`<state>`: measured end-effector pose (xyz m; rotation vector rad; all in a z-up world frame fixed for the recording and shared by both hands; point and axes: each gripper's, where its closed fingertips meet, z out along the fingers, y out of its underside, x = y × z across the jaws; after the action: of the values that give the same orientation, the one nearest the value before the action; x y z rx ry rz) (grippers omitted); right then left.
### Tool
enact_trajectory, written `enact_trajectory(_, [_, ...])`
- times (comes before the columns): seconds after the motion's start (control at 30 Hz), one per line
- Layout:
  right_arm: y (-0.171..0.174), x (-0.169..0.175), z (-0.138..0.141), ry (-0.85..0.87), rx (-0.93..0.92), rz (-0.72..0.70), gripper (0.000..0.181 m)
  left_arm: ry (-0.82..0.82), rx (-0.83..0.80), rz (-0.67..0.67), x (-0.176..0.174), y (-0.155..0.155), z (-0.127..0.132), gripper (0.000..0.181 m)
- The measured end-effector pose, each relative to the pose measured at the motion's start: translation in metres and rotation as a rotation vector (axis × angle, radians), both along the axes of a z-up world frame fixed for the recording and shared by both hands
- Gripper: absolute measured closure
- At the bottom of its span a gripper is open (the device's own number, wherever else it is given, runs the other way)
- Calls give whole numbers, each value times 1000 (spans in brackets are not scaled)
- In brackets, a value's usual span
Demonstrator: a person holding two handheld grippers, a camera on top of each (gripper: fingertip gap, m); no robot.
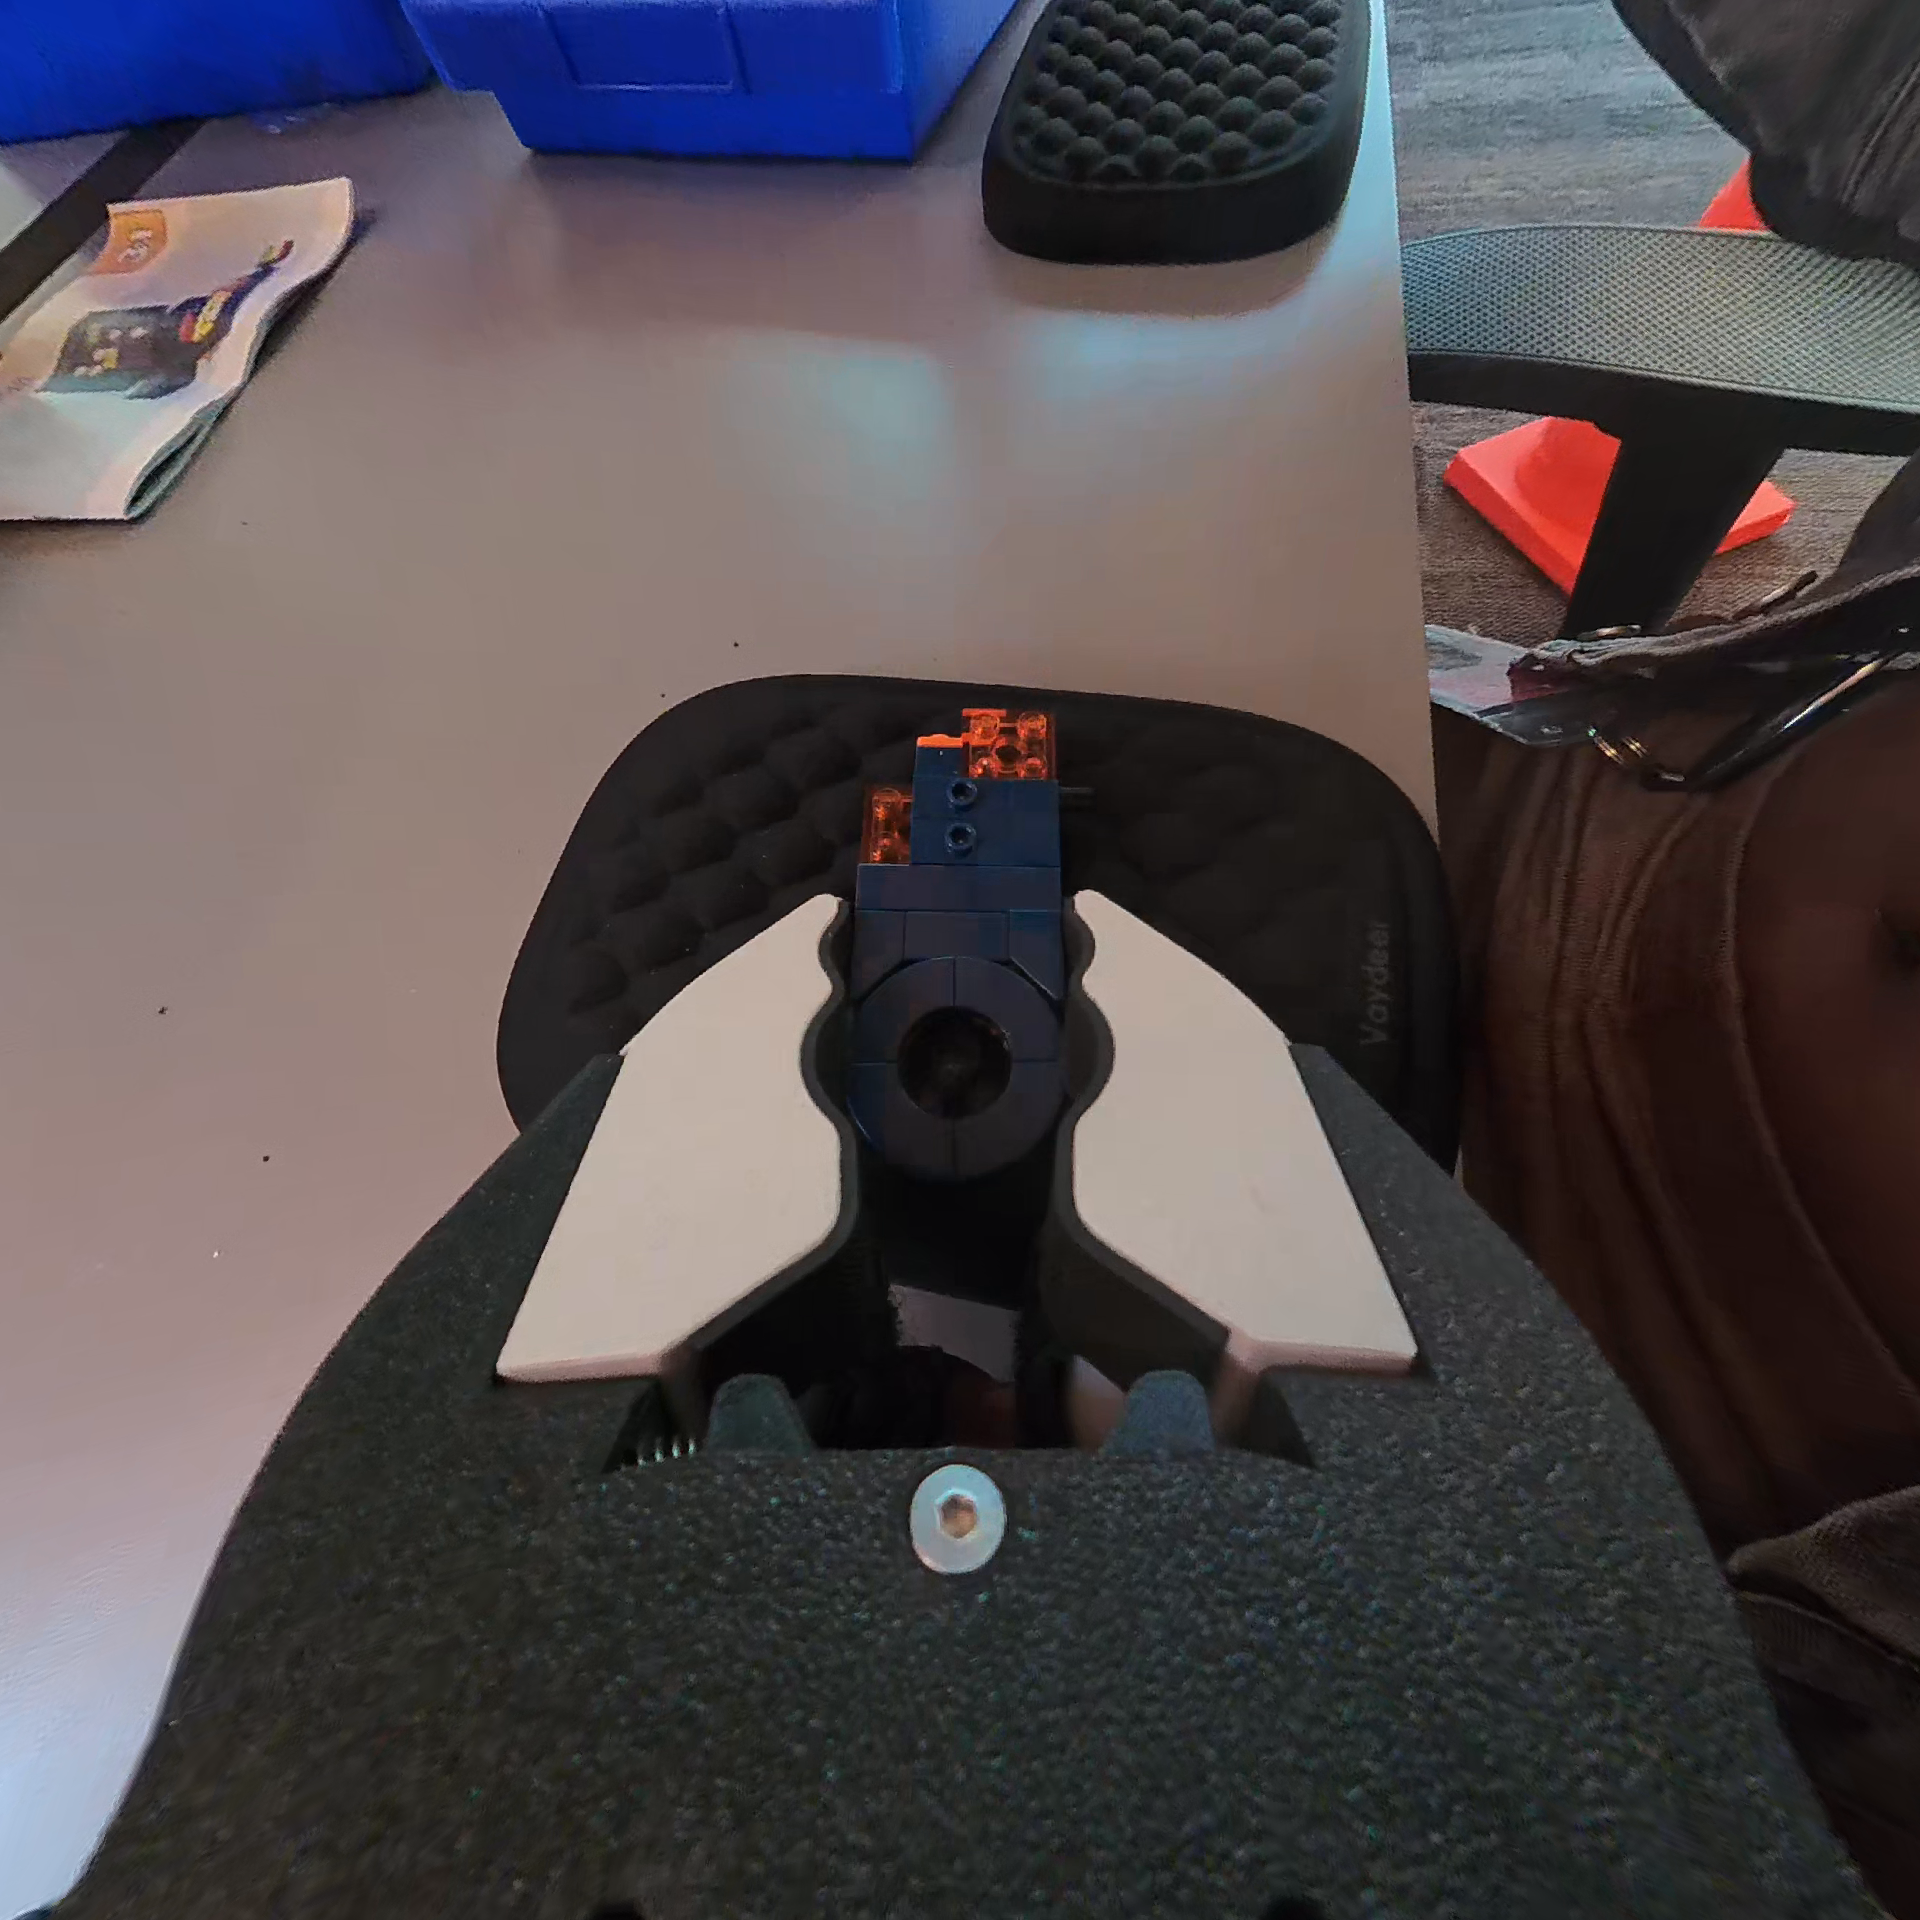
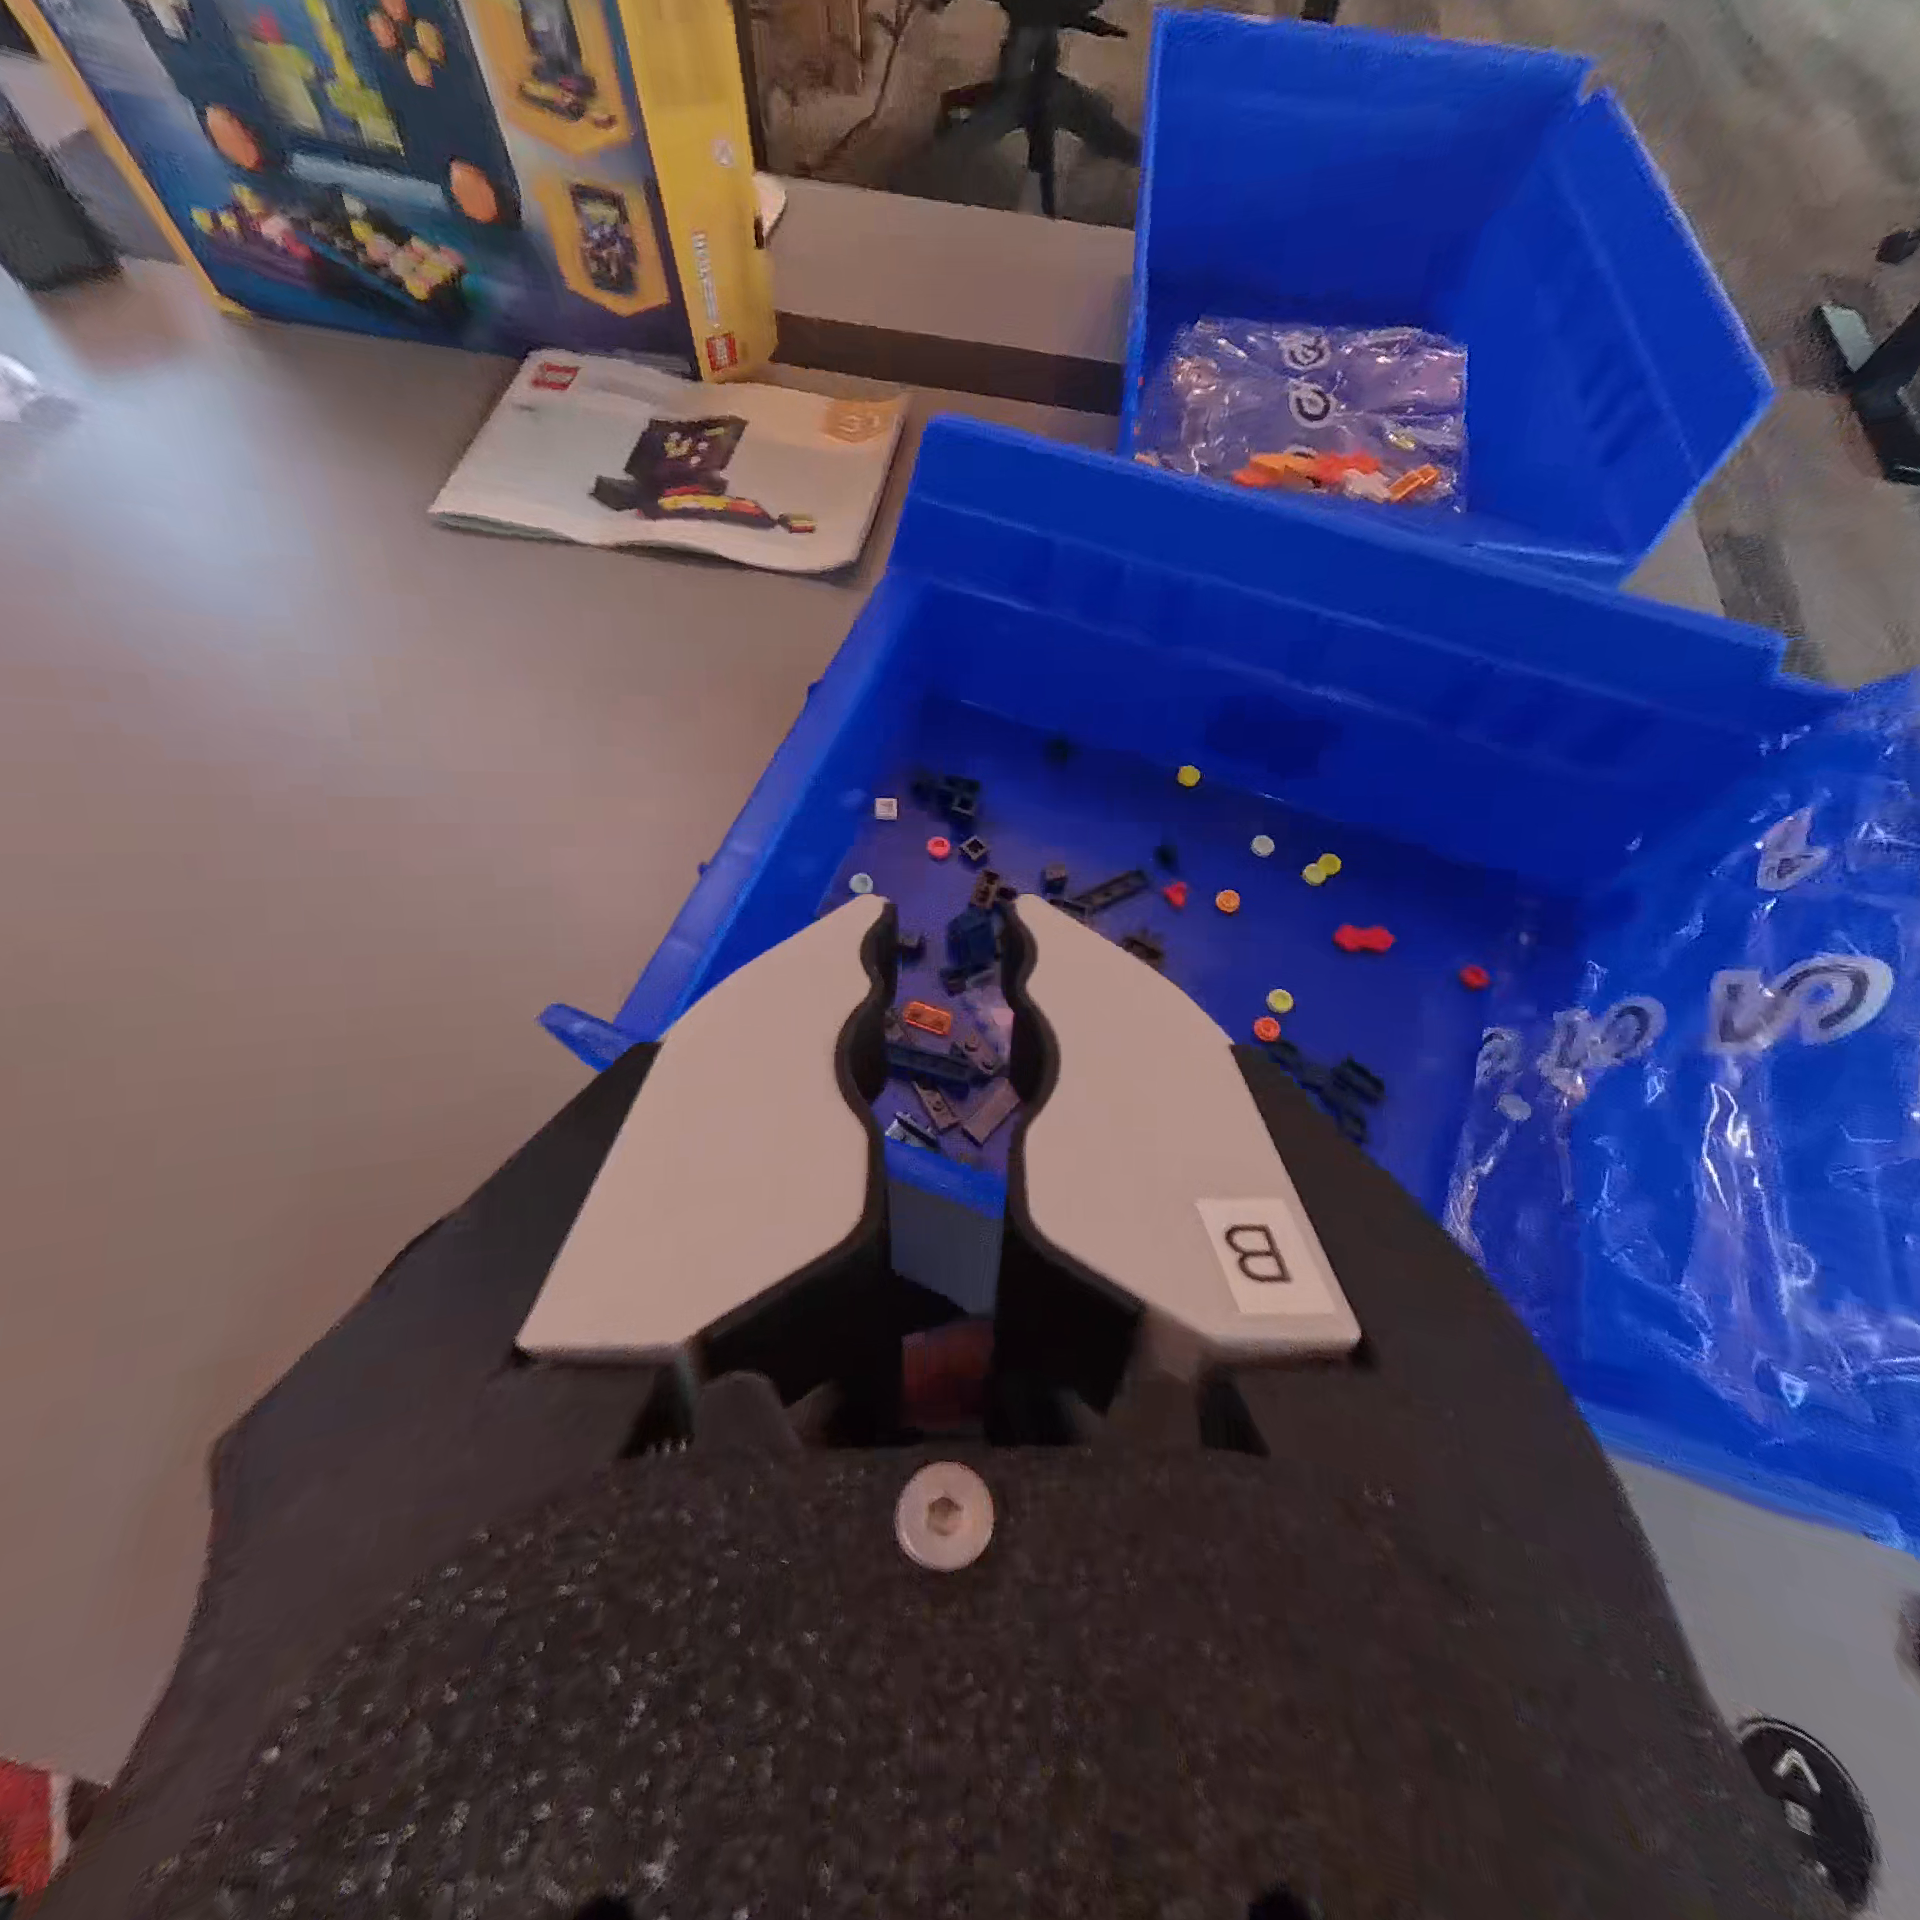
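Note:
My left gripper (image 1: pixel 956 904) is shut on a dark blue brick assembly (image 1: pixel 956 1039) with a round ring face and clear orange bricks (image 1: pixel 1006 743) at its far end. It holds the assembly just over a black dimpled pad (image 1: pixel 727 831) at the table's right edge. My right gripper (image 2: pixel 948 906) is open and empty, its jaws a small gap apart, above the near left corner of a blue bin (image 2: pixel 1247 623). Several small loose pieces (image 2: pixel 966 1039), dark blue, orange, red and yellow, lie on the bin floor below the fingertips.
A second blue bin (image 2: pixel 1558 260) behind holds a bag of orange pieces (image 2: pixel 1320 416). A clear plastic bag (image 2: pixel 1714 1143) drapes the near bin's right side. A booklet (image 2: pixel 675 468) and a set box (image 2: pixel 416 156) lie far left. Another black pad (image 1: pixel 1174 114), a chair (image 1: pixel 1662 312), an orange cone (image 1: pixel 1527 488) and a person's leg (image 1: pixel 1662 1039) are to the right. Some 40 cm of space lies between my two pairs of fingers.

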<state>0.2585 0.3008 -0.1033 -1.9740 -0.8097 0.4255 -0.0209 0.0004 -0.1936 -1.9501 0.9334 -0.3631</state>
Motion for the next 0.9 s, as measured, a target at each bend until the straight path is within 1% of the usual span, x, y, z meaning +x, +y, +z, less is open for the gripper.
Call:
enact_trajectory(0.1, [2,2,11,73,30,5,158,1,-3,-2,0,0,0,144])
enact_trajectory(0.17, [1,2,14,77,44,28,147,-1,-7,-3,0,0,0,144])
enact_trajectory(0.23, [-2,-2,21,91,75,48,143,1,-5,-4,0,0,0,144])
enact_trajectory(0.27, [-9,-12,27,119,109,98,143,0,-3,-5,0,0,0,145])
enact_trajectory(0.33, [-36,-40,39,178,183,270,141,-4,1,-5,0,0,0,144])
enact_trajectory(0.43, [-71,-82,42,209,261,434,140,1,13,-6,0,0,0,145])
enact_trajectory(0.47, [-89,-102,42,244,272,520,142,5,19,-7,0,0,0,144])
enact_trajectory(0.5, [-115,-124,40,287,273,641,143,9,23,-7,0,0,1,144])
enact_trajectory(0.53, [-146,-148,36,325,268,776,145,10,25,-7,0,0,1,144])
enact_trajectory(0.6, [-208,-189,17,356,258,1013,147,7,25,-6,0,0,1,144])
enact_trajectory(0.7, [-280,-238,-24,293,233,1235,150,6,28,-5,0,0,1,144])
enact_trajectory(0.73, [-294,-250,-36,255,213,1278,150,8,30,-6,0,0,1,144])
enact_trajectory(0.8, [-306,-268,-57,166,210,1311,152,9,34,-6,0,0,1,145])
enact_trajectory(0.9, [-310,-280,-66,95,293,1348,152,4,33,-8,0,0,1,144])
